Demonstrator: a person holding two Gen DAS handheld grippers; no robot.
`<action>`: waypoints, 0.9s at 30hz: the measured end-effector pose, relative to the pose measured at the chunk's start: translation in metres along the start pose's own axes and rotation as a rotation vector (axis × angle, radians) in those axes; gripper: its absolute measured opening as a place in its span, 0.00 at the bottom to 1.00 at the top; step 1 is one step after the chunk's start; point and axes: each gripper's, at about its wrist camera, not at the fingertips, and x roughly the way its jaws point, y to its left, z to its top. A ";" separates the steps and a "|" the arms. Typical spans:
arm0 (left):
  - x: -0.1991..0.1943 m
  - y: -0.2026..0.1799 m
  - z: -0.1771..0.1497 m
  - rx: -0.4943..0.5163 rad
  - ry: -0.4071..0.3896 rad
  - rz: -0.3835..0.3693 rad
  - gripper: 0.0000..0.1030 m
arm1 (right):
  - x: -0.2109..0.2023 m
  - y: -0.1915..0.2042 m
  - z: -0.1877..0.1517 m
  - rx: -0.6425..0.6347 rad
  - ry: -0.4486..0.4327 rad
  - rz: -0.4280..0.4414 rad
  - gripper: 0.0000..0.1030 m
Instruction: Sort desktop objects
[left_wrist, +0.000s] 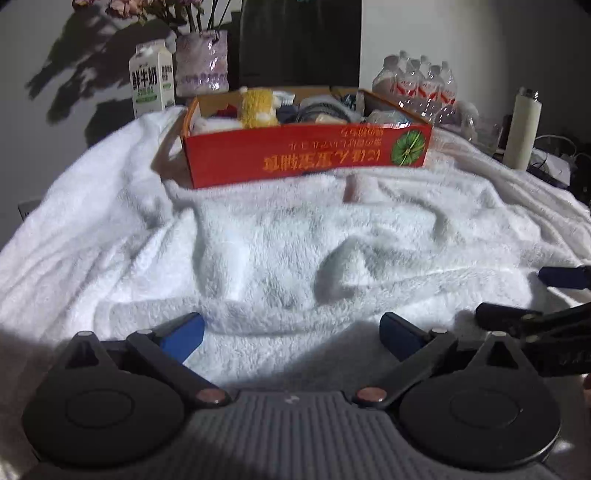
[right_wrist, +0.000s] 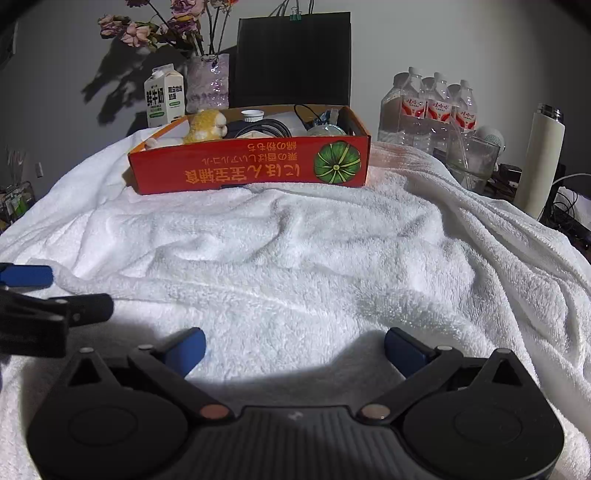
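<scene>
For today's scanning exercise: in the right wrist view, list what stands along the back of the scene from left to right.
Milk carton → flower vase → black paper bag → pack of water bottles → clear glass container → white thermos.

A fluffy white cloth towel (right_wrist: 295, 258) lies under a glossy red cardboard box (right_wrist: 251, 166); bottles (right_wrist: 436, 107) are clear plastic.
</scene>
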 end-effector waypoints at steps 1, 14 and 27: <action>0.000 0.002 0.000 -0.017 -0.004 -0.005 1.00 | 0.000 0.000 0.000 0.001 0.000 0.001 1.00; -0.001 -0.003 -0.002 0.000 -0.006 -0.004 1.00 | 0.004 -0.005 0.002 0.004 0.005 0.009 1.00; -0.004 -0.021 -0.001 0.117 -0.038 0.016 1.00 | 0.003 -0.003 0.002 -0.008 0.001 0.007 1.00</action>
